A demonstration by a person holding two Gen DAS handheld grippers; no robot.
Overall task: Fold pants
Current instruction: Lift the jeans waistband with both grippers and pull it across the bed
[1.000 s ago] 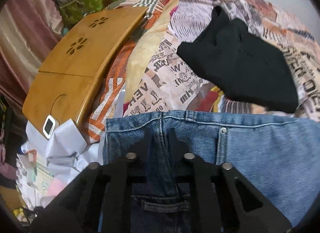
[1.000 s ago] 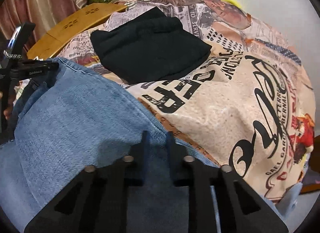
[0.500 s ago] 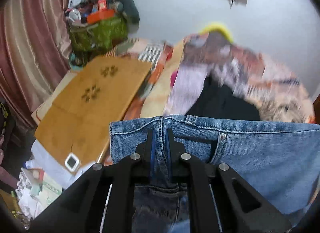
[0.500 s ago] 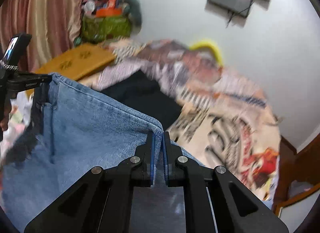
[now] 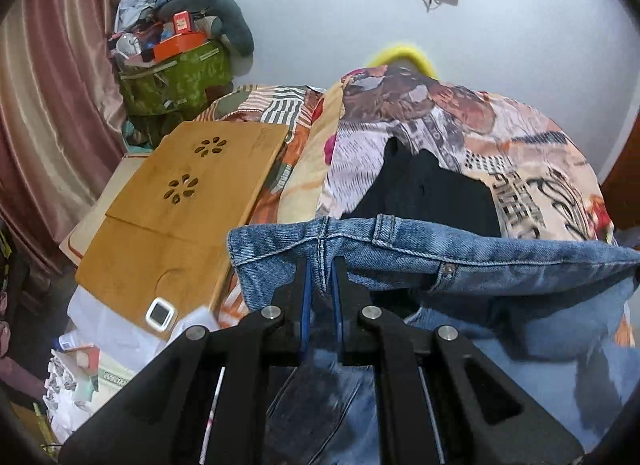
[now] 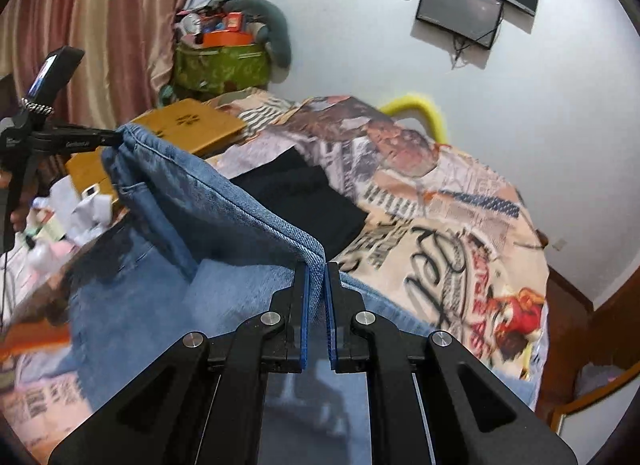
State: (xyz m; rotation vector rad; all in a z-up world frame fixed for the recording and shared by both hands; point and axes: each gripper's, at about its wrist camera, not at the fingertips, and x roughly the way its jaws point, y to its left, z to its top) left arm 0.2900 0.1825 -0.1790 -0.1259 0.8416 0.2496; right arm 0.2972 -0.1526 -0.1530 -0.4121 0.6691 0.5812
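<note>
Blue denim jeans hang in the air above the bed, stretched between both grippers. My left gripper is shut on the waistband near the centre seam. My right gripper is shut on the far corner of the jeans' top edge. The left gripper also shows in the right wrist view at the left, holding the other end. The legs hang down below the grippers, blurred.
A folded black garment lies on the newspaper-print bedspread behind the jeans. A wooden lap desk sits left of the bed, with crumpled paper below it. A green bag stands in the corner by the curtain.
Both grippers have lifted the jeans up off the bed. The views have tilted up, so the wall and screens now show. Both stay shut on the waistband.
</note>
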